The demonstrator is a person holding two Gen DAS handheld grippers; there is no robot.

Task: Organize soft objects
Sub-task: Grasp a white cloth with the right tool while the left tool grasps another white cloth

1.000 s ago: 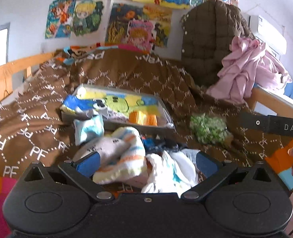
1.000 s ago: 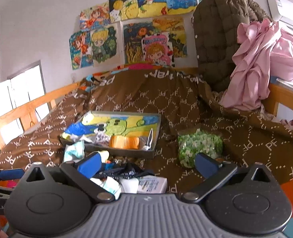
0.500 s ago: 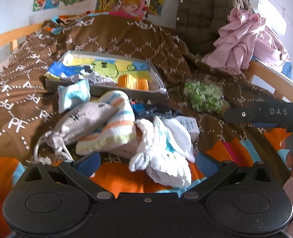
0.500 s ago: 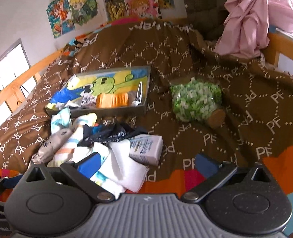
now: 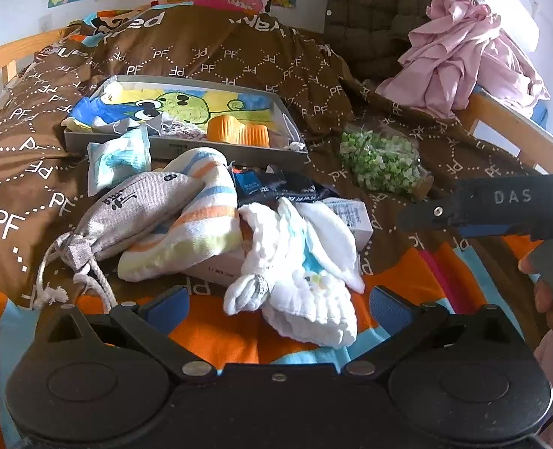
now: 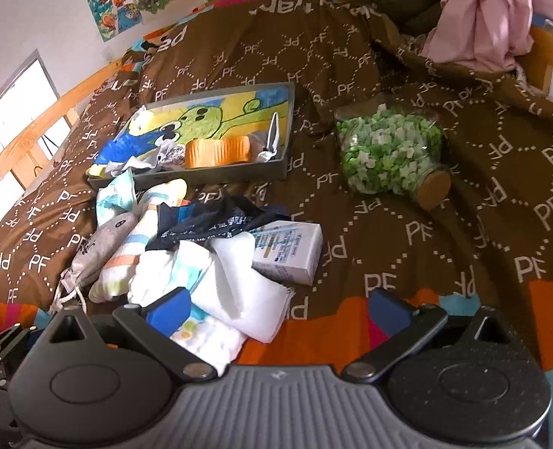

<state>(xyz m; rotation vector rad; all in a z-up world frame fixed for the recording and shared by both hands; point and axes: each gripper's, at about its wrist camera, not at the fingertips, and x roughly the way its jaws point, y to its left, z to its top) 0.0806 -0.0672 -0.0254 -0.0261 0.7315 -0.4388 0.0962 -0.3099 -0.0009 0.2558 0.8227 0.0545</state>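
Observation:
A heap of soft things lies on the bed: a white cloth (image 5: 306, 262) (image 6: 235, 292), a striped towel (image 5: 197, 224), a grey drawstring pouch (image 5: 134, 213) and a dark garment (image 6: 216, 220). Behind the heap sits a grey tray (image 5: 239, 153) (image 6: 287, 119) with a cartoon cloth and an orange piece inside. My left gripper (image 5: 278, 303) is open just in front of the white cloth, holding nothing. My right gripper (image 6: 280, 307) is open too; its left finger overlaps the white cloth's edge. In the left wrist view the right gripper's finger (image 5: 482, 205) reaches in from the right.
A white carton (image 6: 287, 254) lies against the heap. A jar of green bits (image 6: 388, 153) rests on its side to the right. A pink garment (image 5: 459, 63) hangs over the wooden bed rail (image 5: 519, 134). The brown bedspread (image 6: 482, 224) spreads to the right.
Both cameras have tilted down and drawn back toward the near edge of the bed. The heap now sits farther up in view, and the orange and blue hem shows. Nothing was taken hold of.

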